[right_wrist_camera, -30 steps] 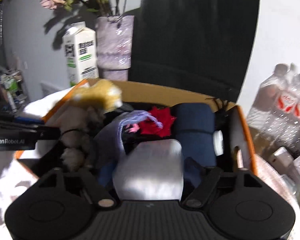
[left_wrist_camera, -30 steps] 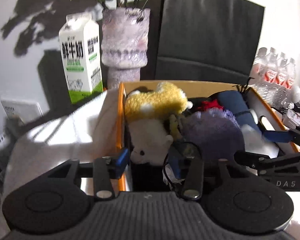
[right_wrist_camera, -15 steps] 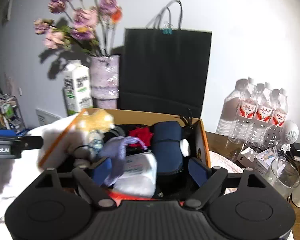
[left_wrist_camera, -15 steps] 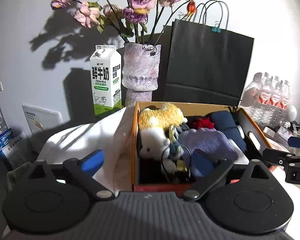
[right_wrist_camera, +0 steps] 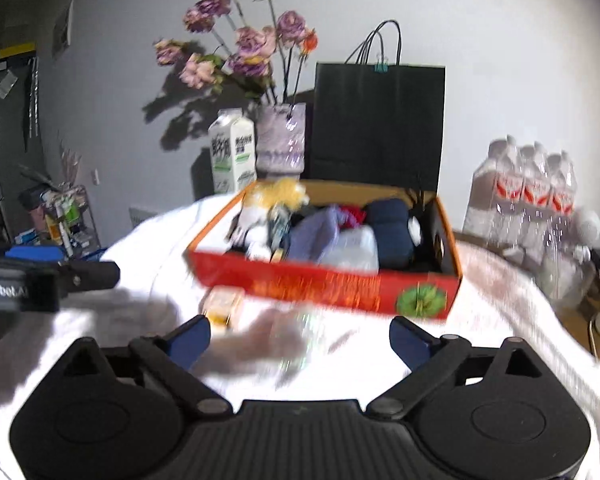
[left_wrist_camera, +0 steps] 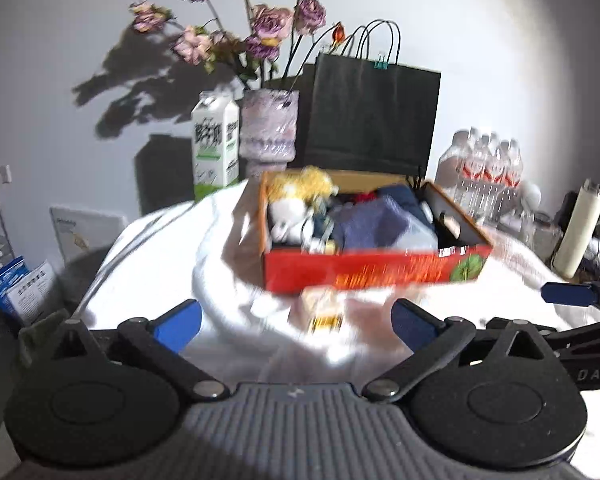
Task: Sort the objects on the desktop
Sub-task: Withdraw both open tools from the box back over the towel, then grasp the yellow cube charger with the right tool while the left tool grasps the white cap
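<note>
Readable marks on the two grippers only.
The right gripper [left_wrist_camera: 572,295], seen from the left wrist, bears the letters "DAS" on its side. The left gripper [right_wrist_camera: 40,254], seen from the right wrist, bears "enRobot.A", cut off at the frame edge. Print on the carton [left_wrist_camera: 215,148], the box [right_wrist_camera: 328,284] and the bottles [right_wrist_camera: 532,196] is too blurred to read.

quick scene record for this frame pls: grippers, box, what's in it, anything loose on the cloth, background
left gripper: open, holding nothing
right gripper: open, holding nothing
box: red cardboard, open top, on white cloth
box contents: yellow plush, purple fabric, dark blue roll, more, blurred
loose item: small yellow packet on the cloth in front of the box
background: milk carton, flower vase, black paper bag, water bottles
image quality: motion blur
</note>
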`<state>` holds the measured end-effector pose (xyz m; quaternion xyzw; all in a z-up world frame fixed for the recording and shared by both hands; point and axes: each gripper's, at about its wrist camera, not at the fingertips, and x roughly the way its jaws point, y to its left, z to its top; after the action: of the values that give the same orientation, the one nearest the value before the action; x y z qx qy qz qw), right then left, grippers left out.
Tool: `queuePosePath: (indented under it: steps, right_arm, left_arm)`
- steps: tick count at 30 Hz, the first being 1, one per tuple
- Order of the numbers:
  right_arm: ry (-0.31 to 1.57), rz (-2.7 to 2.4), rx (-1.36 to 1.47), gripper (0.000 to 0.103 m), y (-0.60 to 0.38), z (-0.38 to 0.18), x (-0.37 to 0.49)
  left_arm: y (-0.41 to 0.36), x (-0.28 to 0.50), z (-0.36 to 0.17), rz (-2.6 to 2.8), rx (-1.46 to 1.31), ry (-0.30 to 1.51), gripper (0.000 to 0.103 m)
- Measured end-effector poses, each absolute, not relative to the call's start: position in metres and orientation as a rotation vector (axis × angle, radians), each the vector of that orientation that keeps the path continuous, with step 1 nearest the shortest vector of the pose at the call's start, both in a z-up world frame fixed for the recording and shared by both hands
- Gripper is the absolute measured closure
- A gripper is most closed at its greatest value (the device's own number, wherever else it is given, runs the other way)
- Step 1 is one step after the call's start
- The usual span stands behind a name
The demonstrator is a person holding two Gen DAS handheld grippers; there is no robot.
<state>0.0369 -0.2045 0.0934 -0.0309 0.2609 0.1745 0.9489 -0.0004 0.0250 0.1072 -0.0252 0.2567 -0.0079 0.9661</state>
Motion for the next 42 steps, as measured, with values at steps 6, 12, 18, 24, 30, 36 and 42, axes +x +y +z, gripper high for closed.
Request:
queuePosePath:
  steps: [6, 12, 18, 24, 30, 36, 42]
  right_arm:
    - [0.537, 0.313, -0.051, 0.007, -0.206, 0.065, -0.017]
    - [0.551, 0.276, -0.052, 0.007, -0.203, 0.038, -0.056]
    - [0.594, 0.315, -0.066, 0.007, -0.192, 0.021, -0.067]
    - [0.554, 0.347, -0.062, 0.009, -0.185, 0.036, -0.053]
    - [0.495, 0.408, -0.026, 0.012, -0.159, 0.052, 0.006]
    - [0.57, 0.457, 0.061, 0.023, -0.119, 0.045, 0.101]
    - [0.68, 0.395, 0.101, 0.039, -0.095, 0.034, 0.171]
  left_arm:
    - [0.036, -0.046, 0.067, 0.021, -0.072, 0.586, 0.0]
    - [0.042, -0.07, 0.044, -0.003, -0.126, 0.649, 0.0]
    - [0.039, -0.065, 0.045, -0.02, -0.116, 0.646, 0.0]
    - [0.048, -0.046, 0.057, -0.032, -0.084, 0.59, 0.0]
    - [0.078, 0.021, 0.058, -0.077, -0.069, 0.552, 0.015]
    - [0.079, 0.08, 0.039, -0.152, 0.071, 0.536, 0.026]
    - [0.07, 0.122, 0.022, -0.21, 0.101, 0.612, 0.026]
